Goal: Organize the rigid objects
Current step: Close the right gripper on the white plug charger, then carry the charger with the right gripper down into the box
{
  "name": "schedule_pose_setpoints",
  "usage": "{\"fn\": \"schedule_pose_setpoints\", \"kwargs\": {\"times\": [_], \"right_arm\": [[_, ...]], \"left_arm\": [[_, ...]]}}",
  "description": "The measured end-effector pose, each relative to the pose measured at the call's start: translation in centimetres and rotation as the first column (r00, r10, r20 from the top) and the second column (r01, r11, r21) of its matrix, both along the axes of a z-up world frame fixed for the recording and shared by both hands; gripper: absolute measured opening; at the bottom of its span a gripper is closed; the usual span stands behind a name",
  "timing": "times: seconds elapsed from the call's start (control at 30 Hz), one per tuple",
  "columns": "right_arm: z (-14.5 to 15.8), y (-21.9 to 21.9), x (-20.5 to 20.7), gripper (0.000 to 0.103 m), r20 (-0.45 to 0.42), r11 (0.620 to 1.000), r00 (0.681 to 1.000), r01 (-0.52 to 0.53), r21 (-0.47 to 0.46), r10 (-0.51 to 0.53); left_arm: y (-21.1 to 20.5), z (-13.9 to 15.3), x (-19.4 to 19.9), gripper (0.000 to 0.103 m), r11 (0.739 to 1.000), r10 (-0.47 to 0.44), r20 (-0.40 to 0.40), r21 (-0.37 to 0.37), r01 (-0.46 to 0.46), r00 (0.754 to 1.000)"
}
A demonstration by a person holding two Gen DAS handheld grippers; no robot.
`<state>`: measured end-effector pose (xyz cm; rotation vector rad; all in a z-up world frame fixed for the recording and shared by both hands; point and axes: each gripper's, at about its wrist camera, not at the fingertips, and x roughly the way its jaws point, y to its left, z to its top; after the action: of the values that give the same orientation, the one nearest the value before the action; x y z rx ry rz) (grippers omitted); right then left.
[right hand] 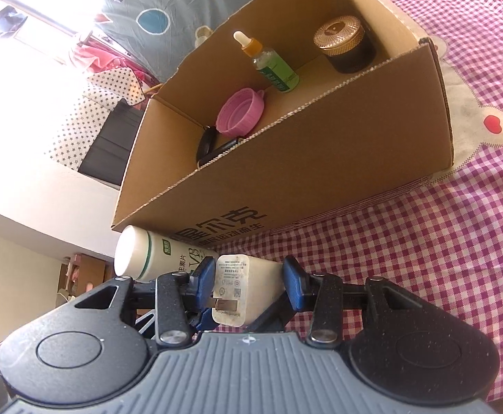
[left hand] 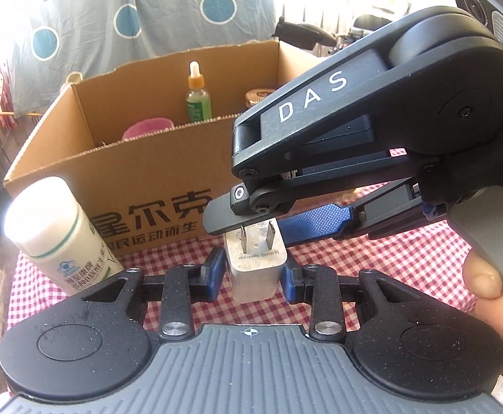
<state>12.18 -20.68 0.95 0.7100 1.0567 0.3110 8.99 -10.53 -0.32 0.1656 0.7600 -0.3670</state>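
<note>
A white two-prong charger plug (left hand: 256,269) stands between the blue pads of my left gripper (left hand: 254,272), which is shut on its sides. My right gripper (right hand: 249,284) reaches in from the right around the same charger (right hand: 242,284); its fingers sit at the prong end and the base, and whether they press it I cannot tell. In the left wrist view the right gripper's fingertip (left hand: 230,219) lies across the prongs. A white vitamin bottle (left hand: 58,234) stands on the checked cloth to the left, in front of an open cardboard box (left hand: 148,186).
The box (right hand: 320,158) holds a green dropper bottle (right hand: 272,65), a pink lid (right hand: 239,112), a dark jar with a gold lid (right hand: 346,45) and a black item (right hand: 208,145). The red-checked tablecloth (right hand: 423,258) covers the table; a patterned curtain (left hand: 148,10) hangs behind.
</note>
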Motion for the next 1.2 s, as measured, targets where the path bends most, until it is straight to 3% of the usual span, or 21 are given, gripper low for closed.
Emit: {"fn": "schedule_pose_setpoints", "kwargs": {"times": [0.33,0.6,0.73,0.9,1.2], "right_arm": [[5.4,1.0,-0.3,0.046,0.132,0.999,0.991,-0.025,-0.028,0.028],[10.2,1.0,4.1,0.047,0.226,0.994,0.971,-0.053,-0.096,0.073],[9.8,0.6,8.5,0.047,0.186,0.988,0.977,-0.080,-0.131,0.104],[6.3,0.1,13.9,0.048,0.071,0.982,0.990,-0.114,-0.148,0.125],[-0.5,-0.8,18.9,0.048,-0.123,0.980,0.979,-0.176,-0.089,0.165]], "left_arm": [[0.4,4.7,-1.3,0.032,1.000,0.021,0.108,-0.013,-0.019,0.994],[0.2,8.5,2.6,0.033,0.998,0.027,0.146,-0.051,-0.020,0.989],[0.1,8.1,7.2,0.033,0.996,0.042,0.044,-0.084,-0.038,0.998],[-0.1,5.7,12.6,0.033,0.994,0.057,-0.131,-0.090,-0.070,0.990],[-0.5,1.7,17.3,0.033,0.989,0.118,-0.370,-0.039,-0.143,0.921]]}}
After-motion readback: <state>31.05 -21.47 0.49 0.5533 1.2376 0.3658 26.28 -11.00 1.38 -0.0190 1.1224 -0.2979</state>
